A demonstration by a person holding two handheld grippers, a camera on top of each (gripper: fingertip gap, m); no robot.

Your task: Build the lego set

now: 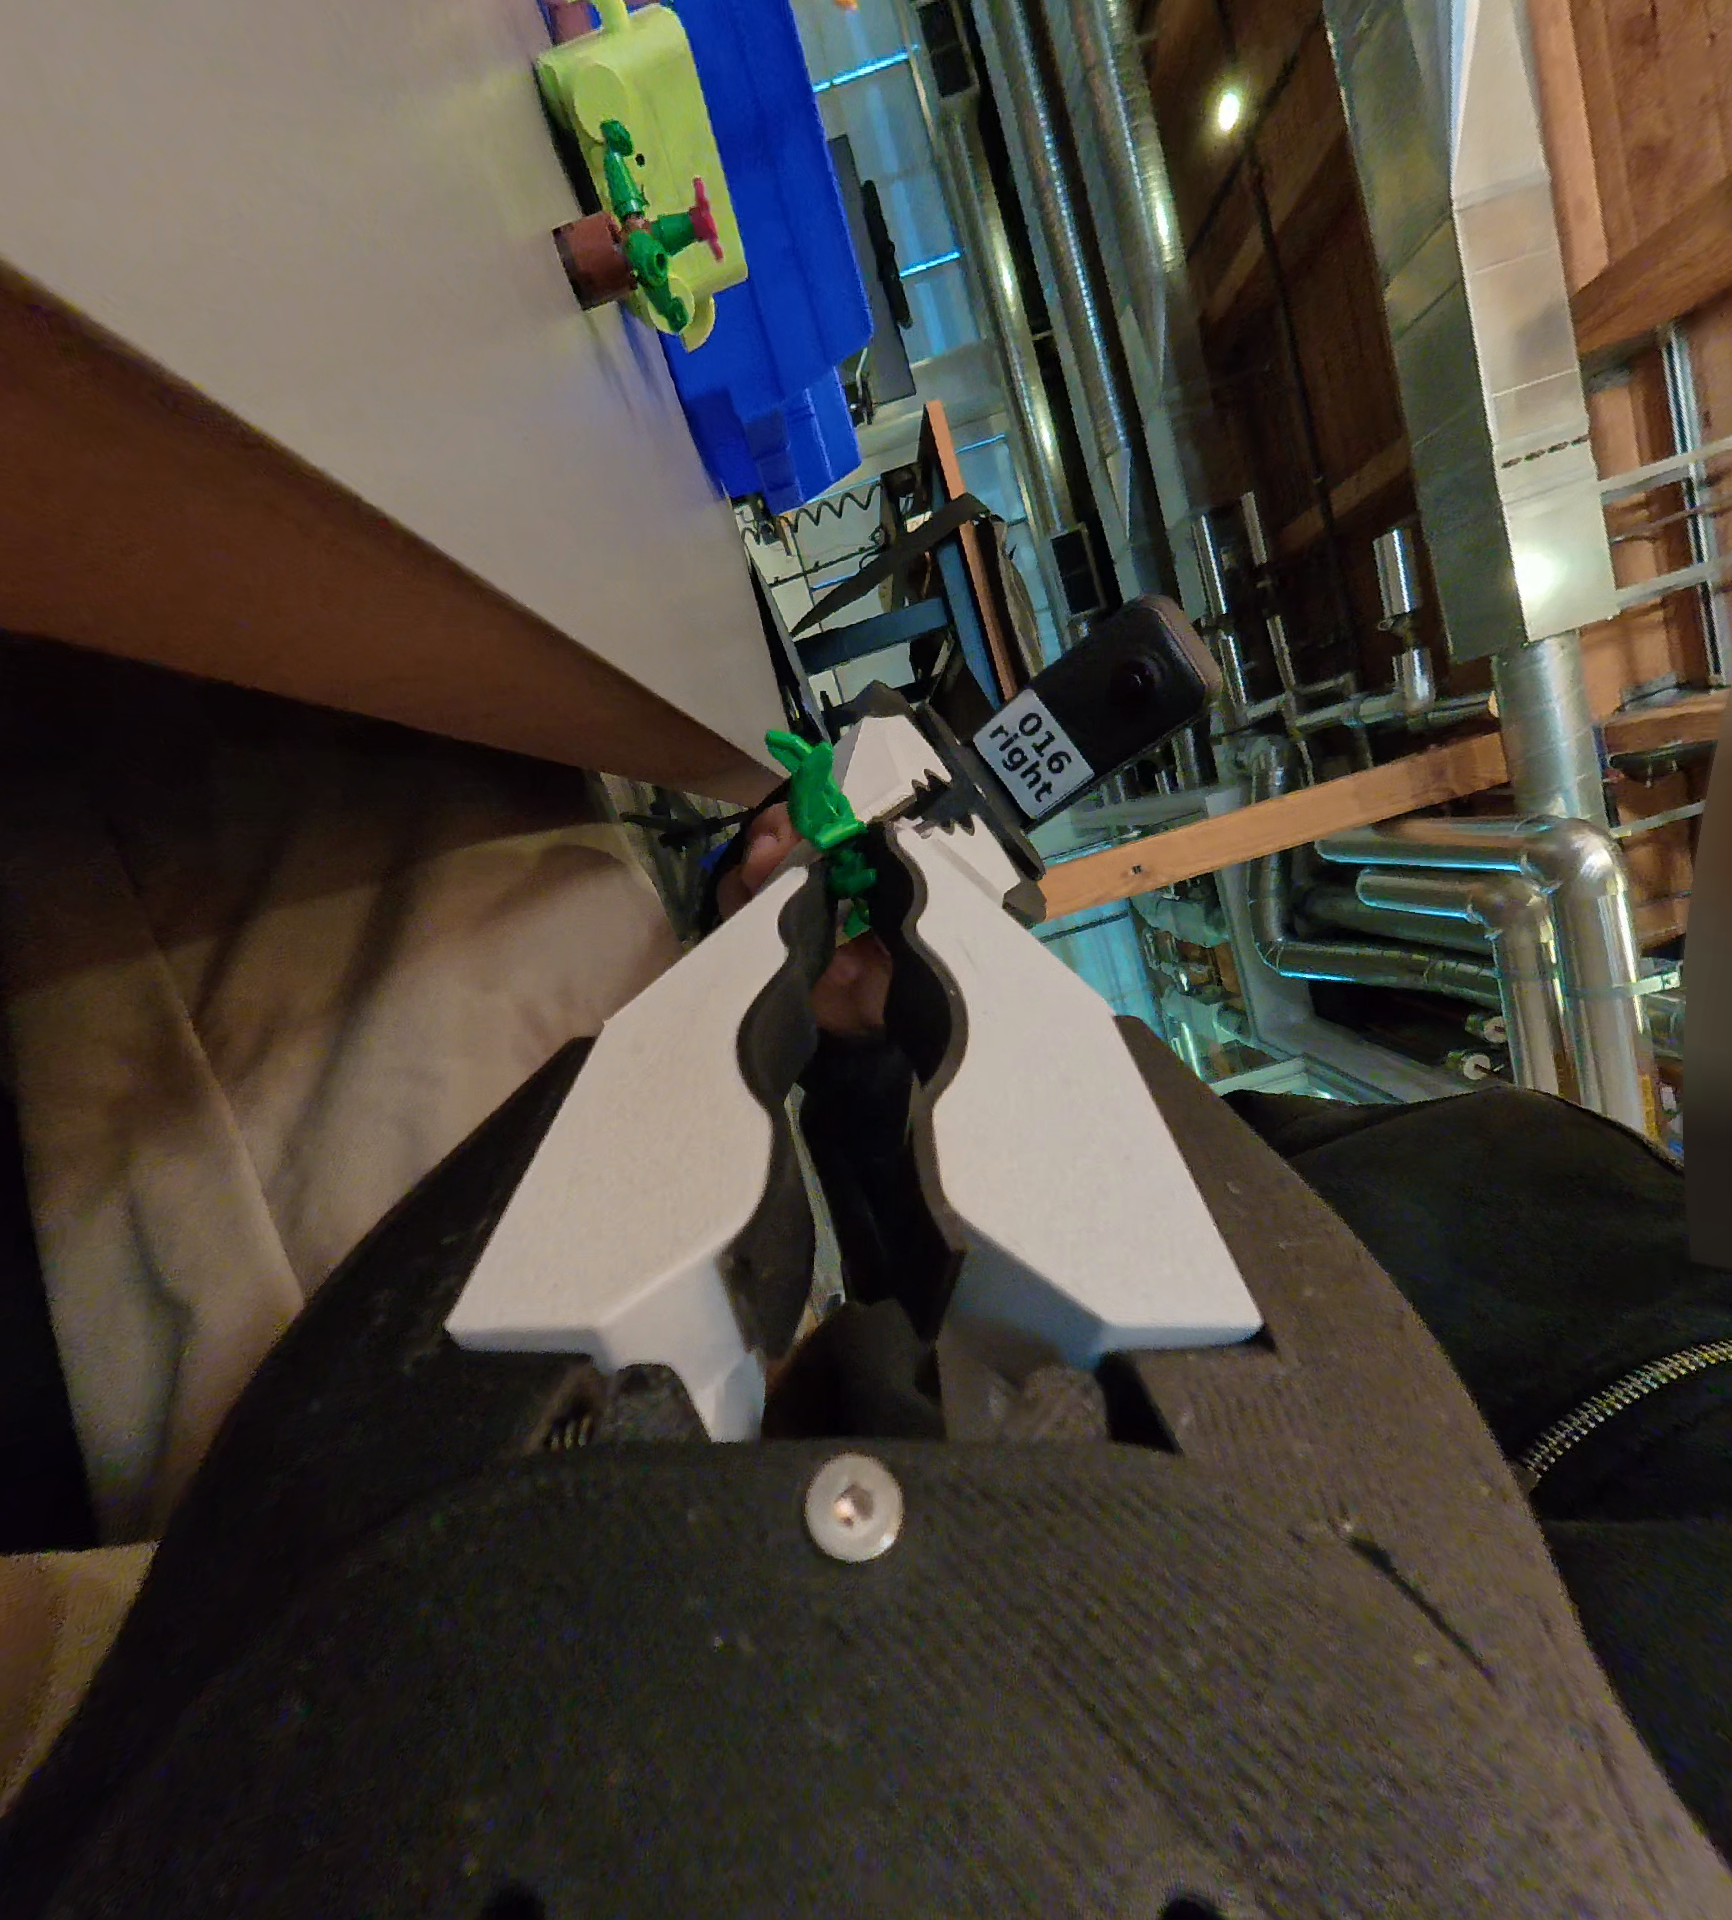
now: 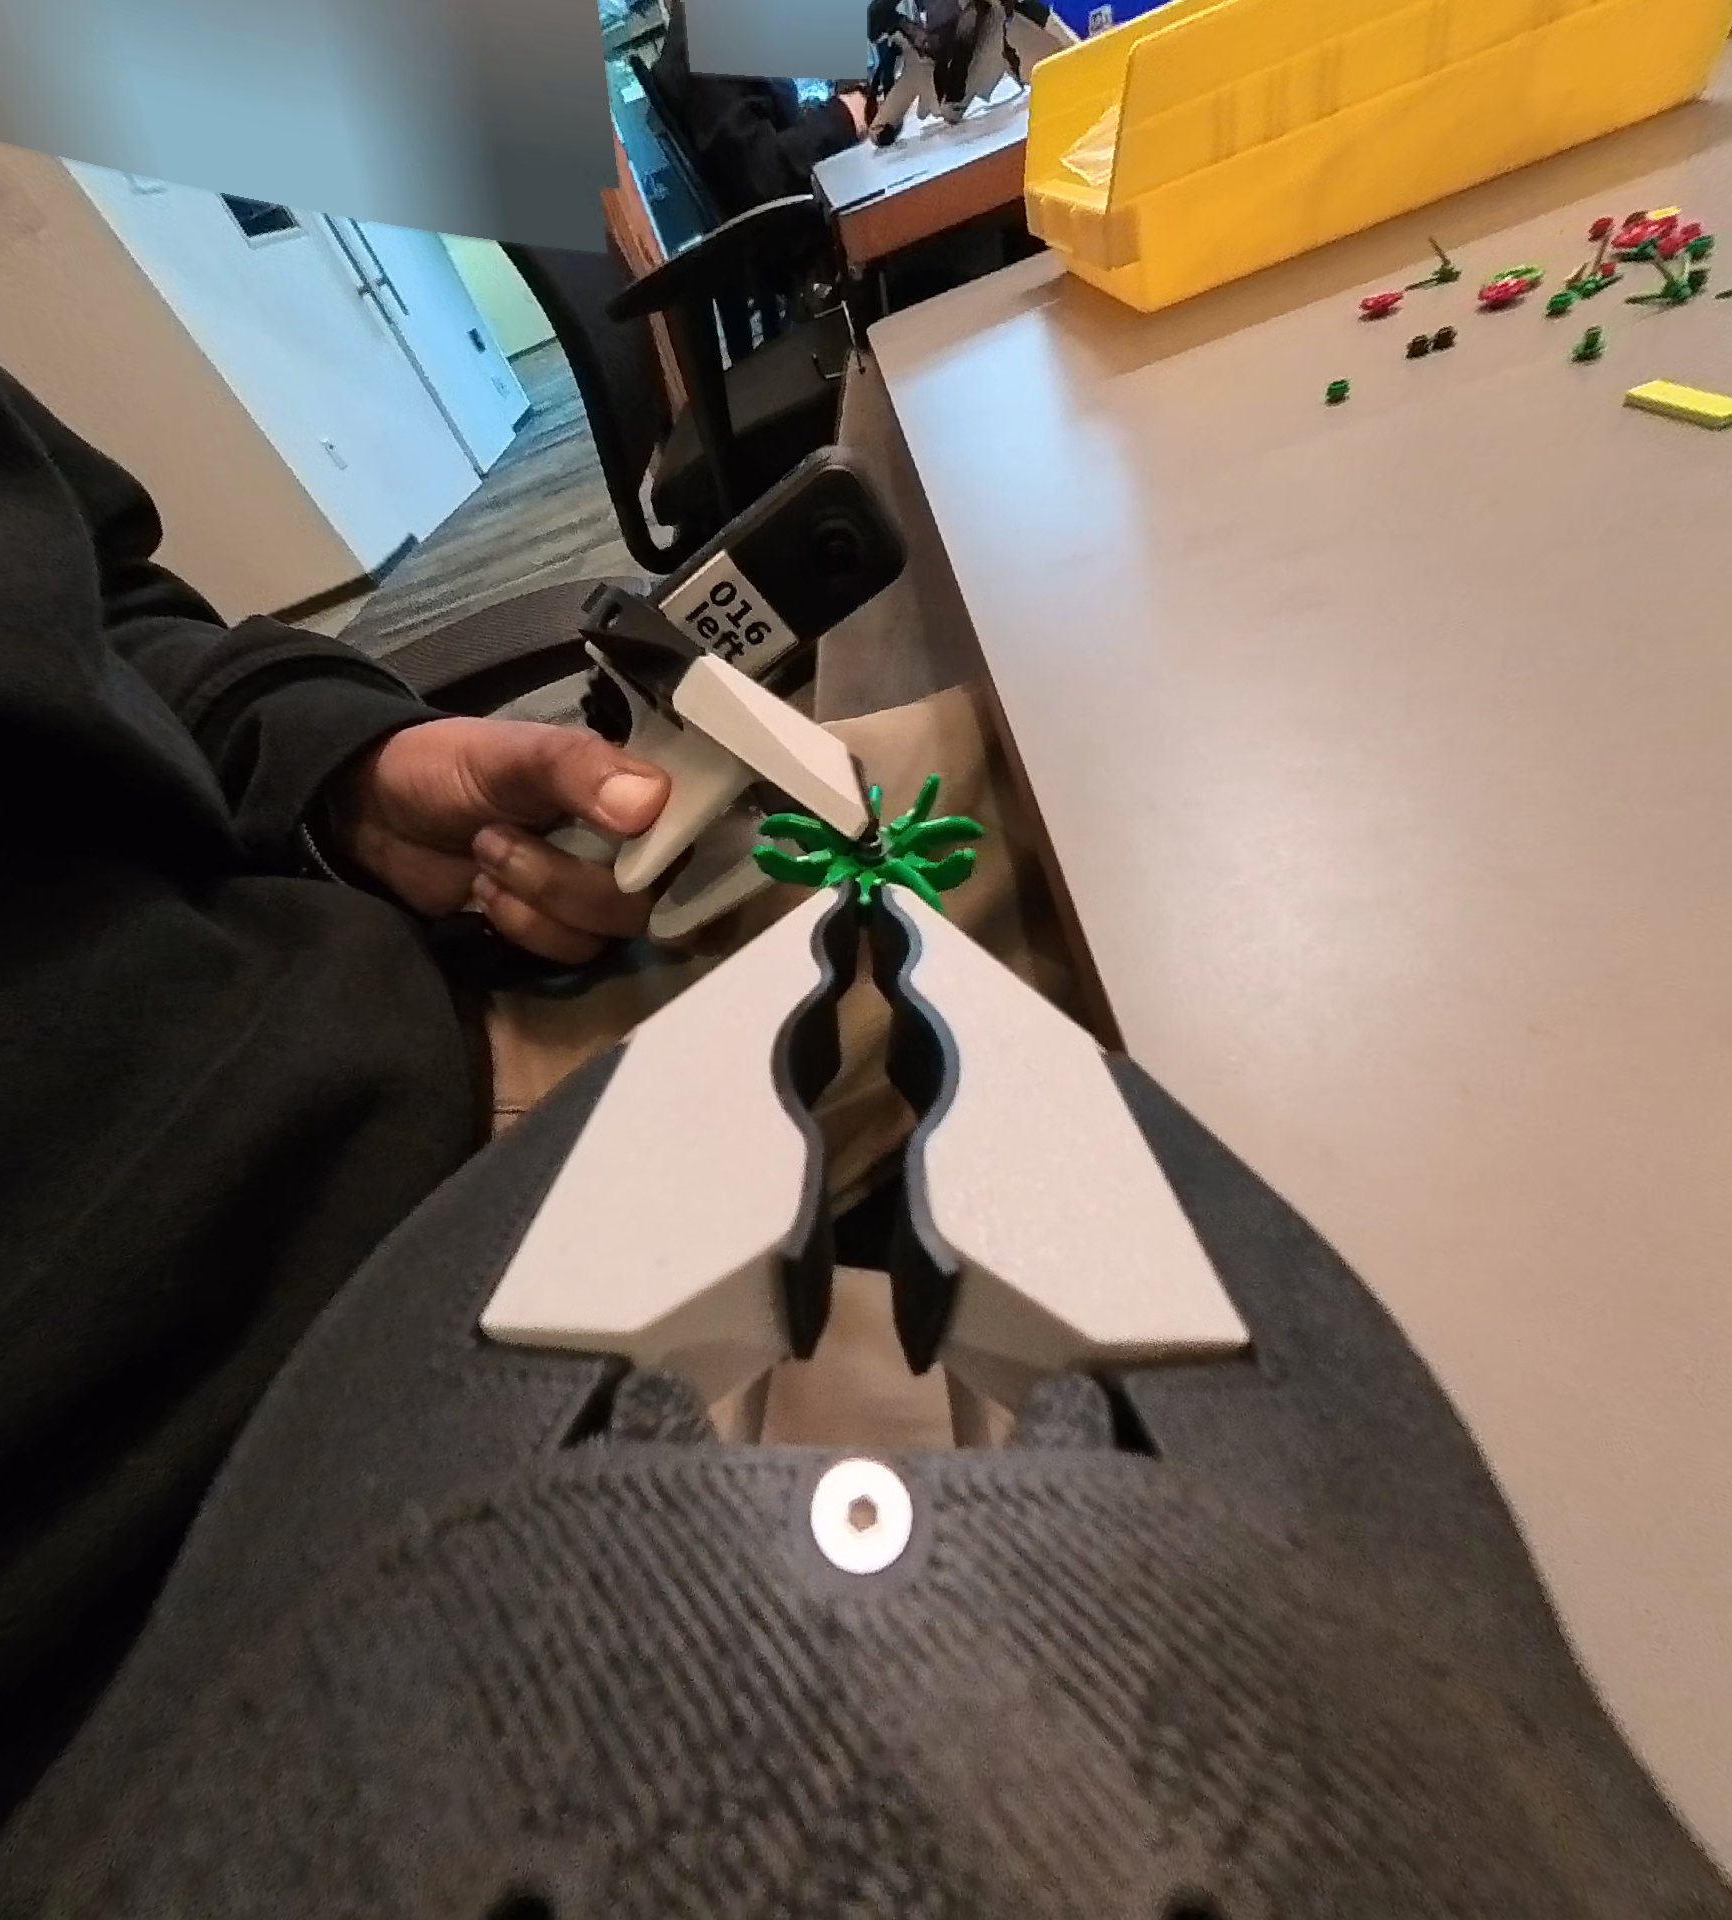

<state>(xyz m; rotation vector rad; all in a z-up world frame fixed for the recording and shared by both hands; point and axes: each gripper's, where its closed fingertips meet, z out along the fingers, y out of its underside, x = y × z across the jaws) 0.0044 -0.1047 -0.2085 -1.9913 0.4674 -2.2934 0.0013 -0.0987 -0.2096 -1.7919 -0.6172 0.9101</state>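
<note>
Holding both grippers off the tabletop (image 2: 1361, 727) edge, above my lap, I keep the right gripper (image 2: 867, 909) pinched on the green leaf piece (image 2: 903, 857) while the left gripper (image 1: 857, 883), closed too, nips its centre to seat something small.

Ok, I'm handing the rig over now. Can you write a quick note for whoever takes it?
Right gripper: shut on the green leaf piece, held off the table's near edge, above the person's lap.
Left gripper: tips shut at the centre of the same leaf piece; what they pinch is too small to tell.
On the table: loose red and green pieces beside the yellow bin, a yellow plate, and a lime base with some green stems on it by the blue bin.
Done: base started.
Left: finish the leaf join, mount it, add the loose pieces.
</note>
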